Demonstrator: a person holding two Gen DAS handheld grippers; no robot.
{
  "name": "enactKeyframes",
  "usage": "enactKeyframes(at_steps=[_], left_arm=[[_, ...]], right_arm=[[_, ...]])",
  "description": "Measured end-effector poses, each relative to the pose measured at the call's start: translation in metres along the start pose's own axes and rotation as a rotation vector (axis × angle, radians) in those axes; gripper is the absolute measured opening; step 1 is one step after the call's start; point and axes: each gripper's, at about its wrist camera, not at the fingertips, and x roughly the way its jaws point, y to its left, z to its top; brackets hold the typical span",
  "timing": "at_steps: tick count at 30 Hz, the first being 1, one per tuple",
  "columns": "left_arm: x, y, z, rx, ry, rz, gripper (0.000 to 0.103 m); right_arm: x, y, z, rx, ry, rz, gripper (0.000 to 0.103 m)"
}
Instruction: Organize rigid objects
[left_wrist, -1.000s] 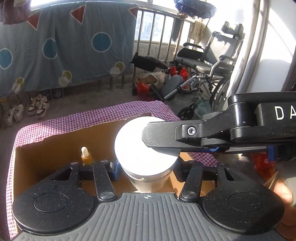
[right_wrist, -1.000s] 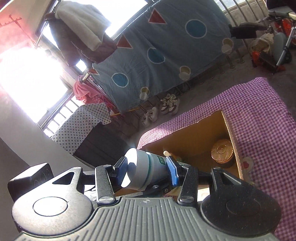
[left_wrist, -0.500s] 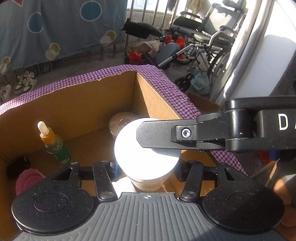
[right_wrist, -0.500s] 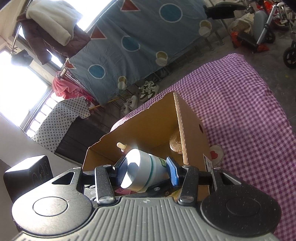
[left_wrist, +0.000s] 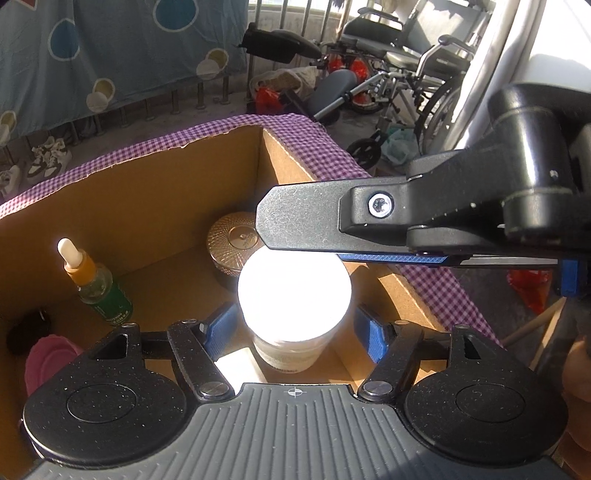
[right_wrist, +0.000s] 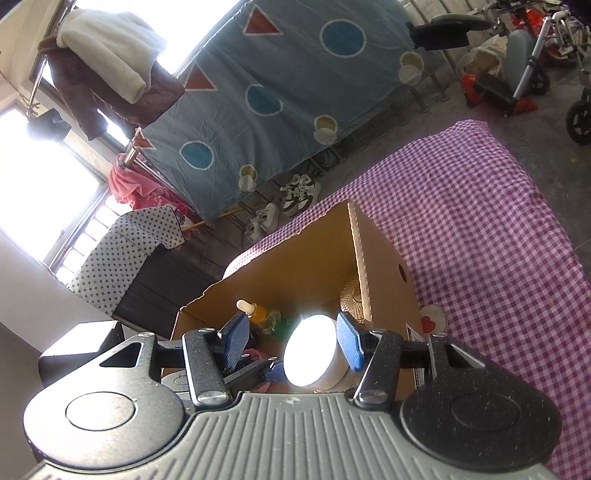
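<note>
**White jar set down in the box**

Both the left gripper (left_wrist: 293, 326) and right gripper (right_wrist: 291, 341) were opening, pads clear of the white jar (left_wrist: 293, 295), which stood in the cardboard box (left_wrist: 122, 206) near the dropper bottle (left_wrist: 98, 282) and gold tin (left_wrist: 232, 242). Only withdrawal appeared left.

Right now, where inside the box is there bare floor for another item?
Bare cardboard box floor lies between the dropper bottle and the white jar, up to the back wall. Crowded: the gold tin by the jar, the pink item at the left corner.
</note>
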Motion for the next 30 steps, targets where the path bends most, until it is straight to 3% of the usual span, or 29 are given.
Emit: enactKeyframes(at_steps=[4,7,9,14,18,24,30], left_arm=[[-0.015,0.0,-0.002,0.004,-0.037,-0.002,0.075],[-0.032,-0.002,-0.005,0.006,-0.082,0.002,0.086],[-0.046,-0.003,-0.007,0.012,-0.115,0.001,0.088],[-0.088,-0.006,-0.023,0.006,-0.202,-0.032,0.1],[-0.112,-0.008,-0.032,-0.008,-0.24,-0.036,0.102],[-0.138,-0.003,-0.049,-0.054,-0.255,0.101,0.103],[-0.154,-0.001,-0.069,-0.09,-0.277,0.282,0.103]], right_arm=[[-0.016,0.004,-0.001,0.004,-0.041,0.008,0.056],[-0.034,0.009,-0.005,0.012,-0.083,0.02,0.056],[-0.048,0.015,-0.011,0.011,-0.118,0.024,0.057],[-0.081,0.03,-0.034,-0.004,-0.19,0.012,0.065],[-0.104,0.044,-0.06,-0.035,-0.234,-0.024,0.074],[-0.12,0.06,-0.096,-0.096,-0.259,-0.098,0.097],[-0.117,0.081,-0.116,-0.18,-0.235,-0.157,0.103]])
